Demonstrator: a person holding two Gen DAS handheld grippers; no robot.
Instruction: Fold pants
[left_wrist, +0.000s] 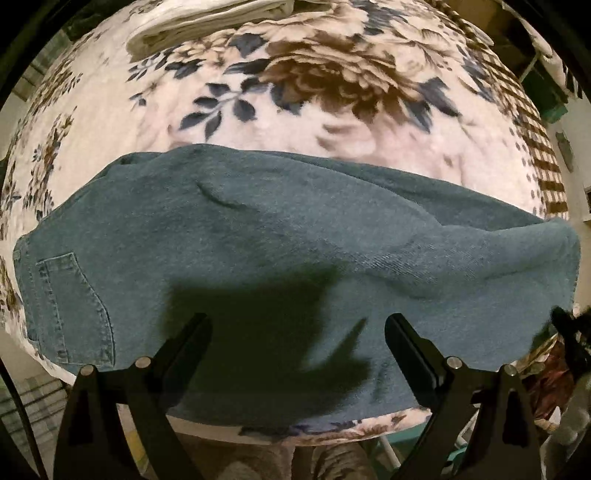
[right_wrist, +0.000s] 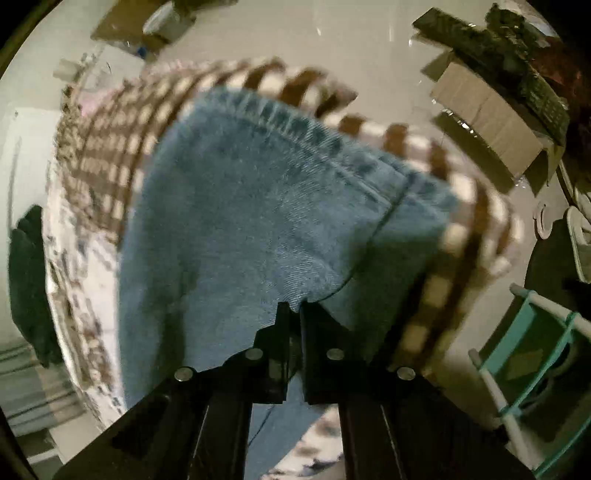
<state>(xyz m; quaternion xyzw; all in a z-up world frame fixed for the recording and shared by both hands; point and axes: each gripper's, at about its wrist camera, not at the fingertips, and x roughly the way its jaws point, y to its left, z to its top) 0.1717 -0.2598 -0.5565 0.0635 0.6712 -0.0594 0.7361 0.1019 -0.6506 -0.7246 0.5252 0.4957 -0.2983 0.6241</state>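
Blue denim pants (left_wrist: 280, 236) lie across a floral blanket (left_wrist: 258, 118), folded lengthwise, with a back pocket (left_wrist: 70, 306) at the left end. My left gripper (left_wrist: 297, 325) is open and empty, hovering over the near edge of the pants. My right gripper (right_wrist: 293, 314) is shut on the leg end of the pants (right_wrist: 258, 206), with the hem (right_wrist: 314, 144) lifted above the checkered blanket border (right_wrist: 110, 147). The right gripper also shows as a dark shape in the left wrist view (left_wrist: 569, 332), at the far right.
Folded white cloth (left_wrist: 207, 22) lies at the far edge of the blanket. Cardboard boxes (right_wrist: 491, 110) sit on the floor at the right, a teal and white rack (right_wrist: 528, 369) is lower right, and a dark garment (right_wrist: 29, 280) hangs at the left.
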